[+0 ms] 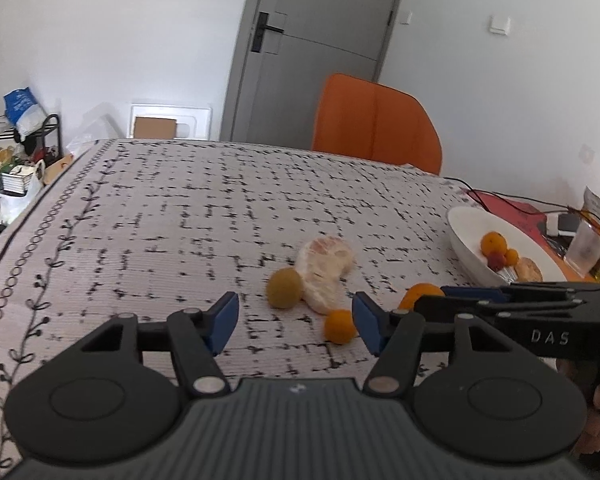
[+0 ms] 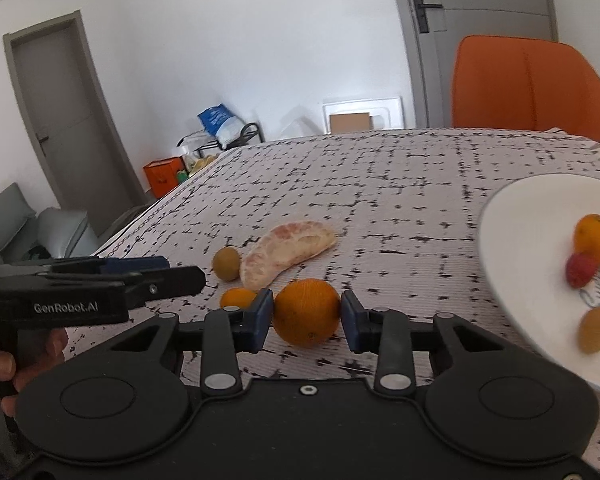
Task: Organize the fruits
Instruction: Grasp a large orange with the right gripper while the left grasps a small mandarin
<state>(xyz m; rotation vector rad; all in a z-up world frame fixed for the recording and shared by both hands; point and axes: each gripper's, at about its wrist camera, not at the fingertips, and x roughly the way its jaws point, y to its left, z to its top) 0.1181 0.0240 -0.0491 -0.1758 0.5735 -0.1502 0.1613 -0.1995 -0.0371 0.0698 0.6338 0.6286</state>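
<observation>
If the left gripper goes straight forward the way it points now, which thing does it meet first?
Probably the small orange fruit, which lies just ahead of the left gripper, close to its right finger. Depth is unclear, so it may instead pass and reach the peeled pomelo piece.

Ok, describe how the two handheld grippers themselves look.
Both are matte black plastic. The left gripper and right gripper each have blue pads, silver pivot pins, round side discs and a ribbed grey body. Side lettering reads "GenRobot.AI" on the left, "DAS" on the right. No cables or sleeves show.

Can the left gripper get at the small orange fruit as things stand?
Probably yes: the left gripper is open and empty, and the small orange fruit lies just ahead beside its right jaw, with nothing between.
</observation>
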